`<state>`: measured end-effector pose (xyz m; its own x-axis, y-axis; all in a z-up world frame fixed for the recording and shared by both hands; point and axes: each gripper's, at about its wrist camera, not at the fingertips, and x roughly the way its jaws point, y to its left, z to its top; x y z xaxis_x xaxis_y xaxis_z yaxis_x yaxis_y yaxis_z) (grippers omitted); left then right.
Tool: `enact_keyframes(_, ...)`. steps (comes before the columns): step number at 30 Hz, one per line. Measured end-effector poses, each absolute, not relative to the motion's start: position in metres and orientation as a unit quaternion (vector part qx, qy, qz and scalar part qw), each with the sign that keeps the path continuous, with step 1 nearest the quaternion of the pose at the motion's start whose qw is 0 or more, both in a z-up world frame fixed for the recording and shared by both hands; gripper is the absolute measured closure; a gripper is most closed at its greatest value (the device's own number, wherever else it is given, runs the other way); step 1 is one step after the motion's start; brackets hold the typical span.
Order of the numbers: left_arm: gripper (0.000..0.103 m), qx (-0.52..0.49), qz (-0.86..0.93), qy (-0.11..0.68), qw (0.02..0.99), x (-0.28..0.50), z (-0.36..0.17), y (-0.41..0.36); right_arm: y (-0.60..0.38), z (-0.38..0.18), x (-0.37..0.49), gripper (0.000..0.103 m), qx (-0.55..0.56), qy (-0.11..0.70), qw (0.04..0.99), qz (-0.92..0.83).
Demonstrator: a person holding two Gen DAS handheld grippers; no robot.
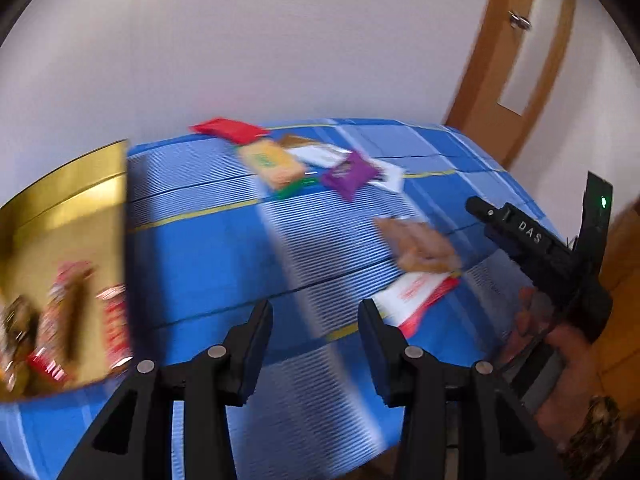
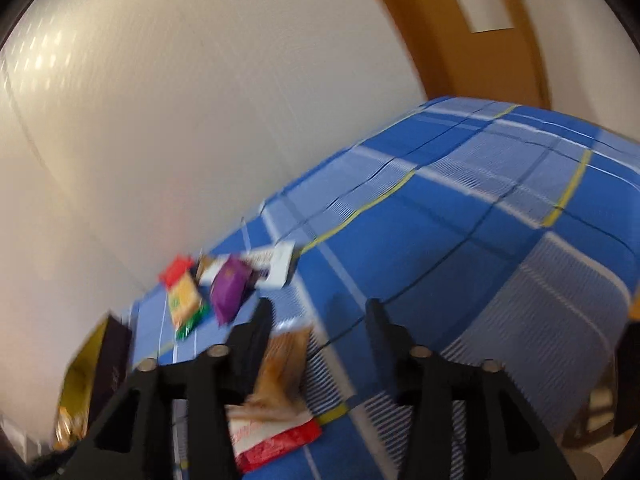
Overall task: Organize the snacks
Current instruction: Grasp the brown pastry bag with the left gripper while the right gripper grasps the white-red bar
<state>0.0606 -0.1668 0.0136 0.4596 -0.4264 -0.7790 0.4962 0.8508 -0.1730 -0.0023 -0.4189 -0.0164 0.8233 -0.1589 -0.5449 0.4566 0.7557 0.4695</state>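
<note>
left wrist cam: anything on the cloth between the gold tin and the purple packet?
Mostly bare blue checked tablecloth beside the gold tin. Just before the purple packet lies an orange-yellow packet over a green one. Seen in the left wrist view.

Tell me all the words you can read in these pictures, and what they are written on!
"DAS": raised letters on the black right gripper, seen from the left wrist camera.
Red and white packet: red print, too blurred to read.
Purple packet: a small label, too blurred.
Orange packet: a green mark, too blurred.
Snacks in the gold tin: red print, too blurred.
Nothing else can be read.
</note>
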Motion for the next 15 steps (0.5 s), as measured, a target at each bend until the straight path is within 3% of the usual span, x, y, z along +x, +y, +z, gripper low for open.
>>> enact_keyframes(2,0.041,0.041,-0.298,0.450,0.841,0.070,0.015,-0.193,-0.426,-0.017,-0.004,0.044,0.317,0.235,0.901,-0.183)
enact_keyframes(5,0.028,0.026,-0.314,0.465,0.828,0.086,0.014,-0.226,-0.435,-0.018,-0.008,0.042,0.332,0.229,0.890,-0.212)
enact_keyframes(8,0.027,0.044,-0.331,0.495,0.802,0.101,0.001,-0.268,-0.445,-0.019,-0.018,0.032,0.348,0.214,0.881,-0.238)
enact_keyframes(15,0.027,0.140,-0.316,0.495,0.797,0.108,-0.030,-0.321,-0.457,-0.024,-0.025,0.030,0.372,0.212,0.871,-0.242)
